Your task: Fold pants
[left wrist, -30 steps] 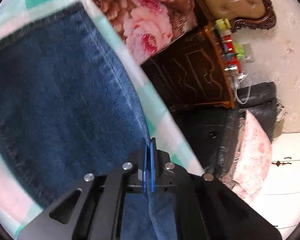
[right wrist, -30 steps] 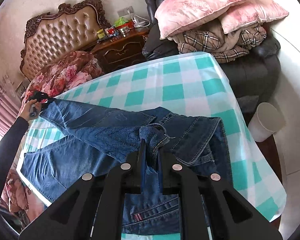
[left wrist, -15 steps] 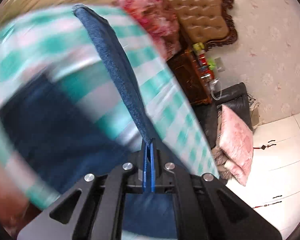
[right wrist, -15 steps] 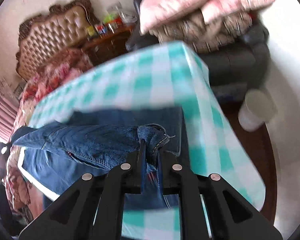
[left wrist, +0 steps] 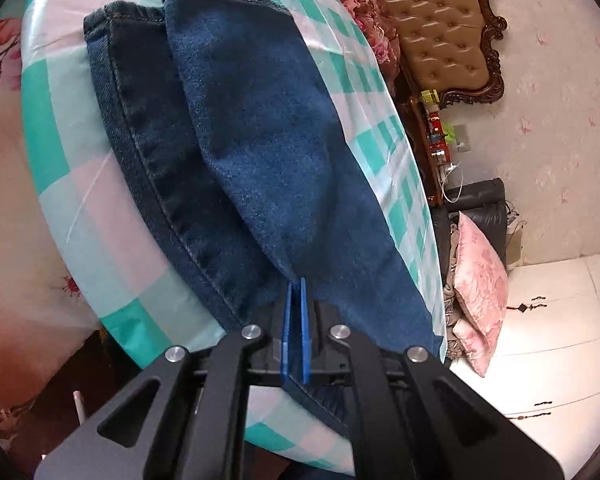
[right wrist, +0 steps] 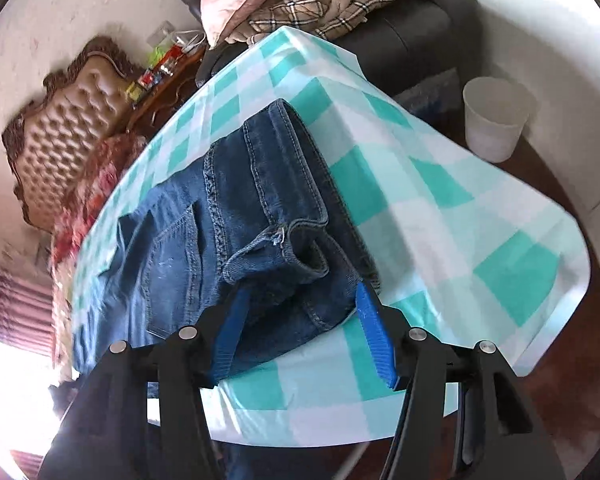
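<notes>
Blue jeans [left wrist: 268, 128] lie on a table with a green-and-white checked cloth [left wrist: 60, 152], one leg laid over the other. My left gripper [left wrist: 295, 285] is shut on the edge of the upper pant leg near the table's near edge. In the right wrist view the jeans' waistband end [right wrist: 276, 216] lies folded double on the cloth [right wrist: 440, 216]. My right gripper [right wrist: 302, 300] is open, its blue pads [right wrist: 374, 336] standing either side of the waistband bunch, not pinching it.
A tufted brown headboard [left wrist: 440, 28] and a dark nightstand with small bottles [left wrist: 434, 128] stand past the table. A black chair holds pink pillows [left wrist: 480, 280] and plaid clothes [right wrist: 320, 4]. A white bin [right wrist: 496, 118] stands on the floor at the right.
The left gripper has carried the leg across and laid it over the other leg. The right gripper has opened and let go of the waistband, which now rests on the table.
</notes>
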Available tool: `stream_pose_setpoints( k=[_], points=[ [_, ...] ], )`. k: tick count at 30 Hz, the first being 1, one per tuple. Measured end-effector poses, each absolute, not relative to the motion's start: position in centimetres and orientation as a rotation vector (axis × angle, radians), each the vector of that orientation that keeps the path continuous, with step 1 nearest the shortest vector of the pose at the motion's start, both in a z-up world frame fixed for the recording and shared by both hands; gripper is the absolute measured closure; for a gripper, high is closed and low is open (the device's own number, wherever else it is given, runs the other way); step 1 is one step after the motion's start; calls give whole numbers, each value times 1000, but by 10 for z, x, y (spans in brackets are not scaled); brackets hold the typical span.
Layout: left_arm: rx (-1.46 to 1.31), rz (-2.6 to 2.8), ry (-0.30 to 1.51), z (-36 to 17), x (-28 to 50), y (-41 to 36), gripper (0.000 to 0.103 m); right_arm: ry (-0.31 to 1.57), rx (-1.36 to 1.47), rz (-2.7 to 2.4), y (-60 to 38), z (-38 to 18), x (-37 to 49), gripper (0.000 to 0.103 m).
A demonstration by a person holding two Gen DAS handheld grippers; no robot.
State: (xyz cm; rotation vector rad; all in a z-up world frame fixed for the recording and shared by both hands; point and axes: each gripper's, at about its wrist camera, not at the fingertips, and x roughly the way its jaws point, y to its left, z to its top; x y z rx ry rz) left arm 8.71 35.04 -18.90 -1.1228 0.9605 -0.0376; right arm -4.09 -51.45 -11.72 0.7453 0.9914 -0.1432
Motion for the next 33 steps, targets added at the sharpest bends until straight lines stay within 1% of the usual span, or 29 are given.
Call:
stream_pose_setpoints(
  k=[1,4,7,10,14,15,16,18,20,22,23,24,25,26,27,28,33],
  points=[
    [-1136,-41,954,-190,86,351,87,981,782,-146,-516,-118,-44,47],
    [-1143,-57,932,-189,84,349,83,949,866,-131,-518,-120,-50,47],
    [-1193,-61,899,-191,80,355,79,931,859,-112,-511,-114,-47,47],
    [-1212,-60,860,-189,82,362,77,941,813,-116,-502,-111,-36,46],
    [-1266,-52,858,-198,85,366,76,975,799,-131,-496,-118,-22,44],
    [-1268,-44,860,-199,87,368,75,975,794,-137,-495,-117,-21,40],
    [-1272,-36,858,-201,90,370,75,974,793,-133,-494,-117,-20,32],
    [-1282,-10,859,-205,94,377,75,984,779,-135,-491,-118,-17,25],
    [-1284,8,864,-207,103,381,75,999,739,-158,-487,-118,-11,25],
    [-1285,8,873,-207,110,382,78,1013,749,-190,-489,-121,-6,26],
    [-1266,10,880,-205,113,382,78,1021,768,-206,-492,-124,-5,32],
    [-1242,18,893,-202,117,381,85,1028,780,-226,-494,-125,-4,43],
    [-1234,18,899,-201,117,380,96,1038,773,-256,-496,-124,-3,60],
    [-1226,14,904,-199,119,380,98,1048,750,-281,-496,-123,-3,69],
    [-1221,10,902,-196,121,381,99,1057,731,-299,-496,-123,-3,80],
    [-1210,7,899,-191,123,380,99,1064,736,-303,-498,-124,-5,83],
    [-1185,5,905,-182,129,381,101,1075,768,-292,-502,-128,-10,89]
  ],
)
